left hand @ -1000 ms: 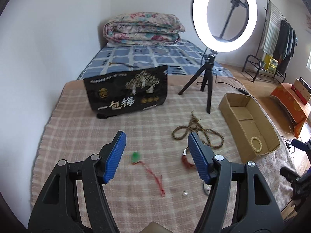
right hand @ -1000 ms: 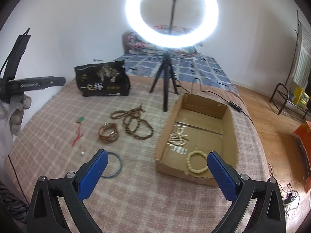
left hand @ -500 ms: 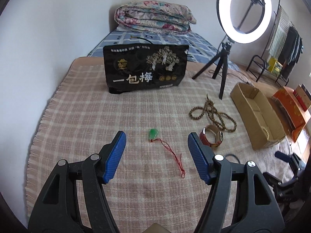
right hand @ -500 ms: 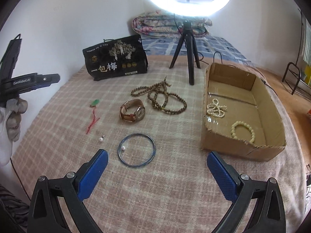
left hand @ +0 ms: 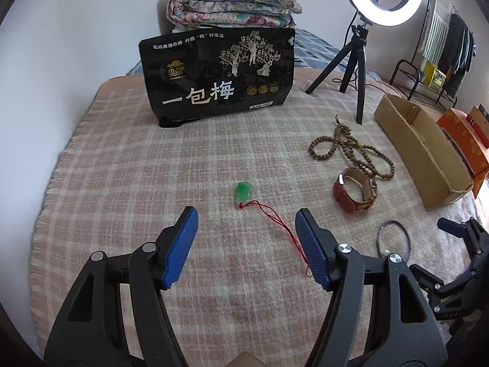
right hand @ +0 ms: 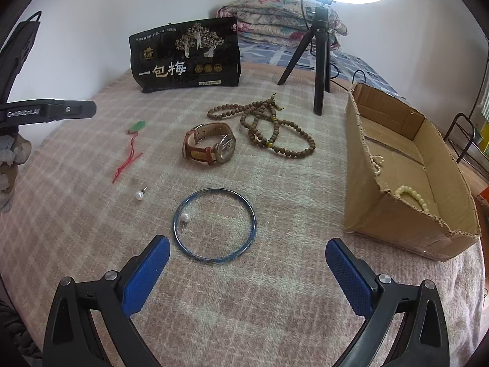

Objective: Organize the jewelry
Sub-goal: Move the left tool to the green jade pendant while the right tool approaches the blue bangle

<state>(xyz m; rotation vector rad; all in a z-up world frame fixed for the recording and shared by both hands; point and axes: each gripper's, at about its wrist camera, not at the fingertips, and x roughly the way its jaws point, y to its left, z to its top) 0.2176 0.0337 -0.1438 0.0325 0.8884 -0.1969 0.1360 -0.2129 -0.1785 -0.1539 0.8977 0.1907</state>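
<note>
My left gripper [left hand: 246, 244] is open and empty, low over the blanket, just short of a green pendant [left hand: 243, 192] on a red cord [left hand: 281, 226]. My right gripper [right hand: 247, 267] is open and empty, just short of a blue bangle [right hand: 214, 224] with a pearl stud [right hand: 184, 217] inside it. A second pearl stud [right hand: 139, 195], a brown-strap watch [right hand: 211, 146] and a wooden bead necklace [right hand: 269, 128] lie further off. The cardboard box [right hand: 406, 214] at right holds a pearl necklace [right hand: 377, 163] and a cream bead bracelet [right hand: 412, 195].
A black snack bag [right hand: 186, 56] stands at the back of the checked blanket [right hand: 275, 305]. A ring light on a tripod [right hand: 319, 49] stands behind the beads. A folded quilt [left hand: 232, 6] lies on the bed beyond. An orange box [left hand: 464, 140] sits right of the carton.
Both grippers have come lower and closer to the blanket. The left one swung left onto the green pendant; the right one came down toward the blue bangle. Both stayed open.
</note>
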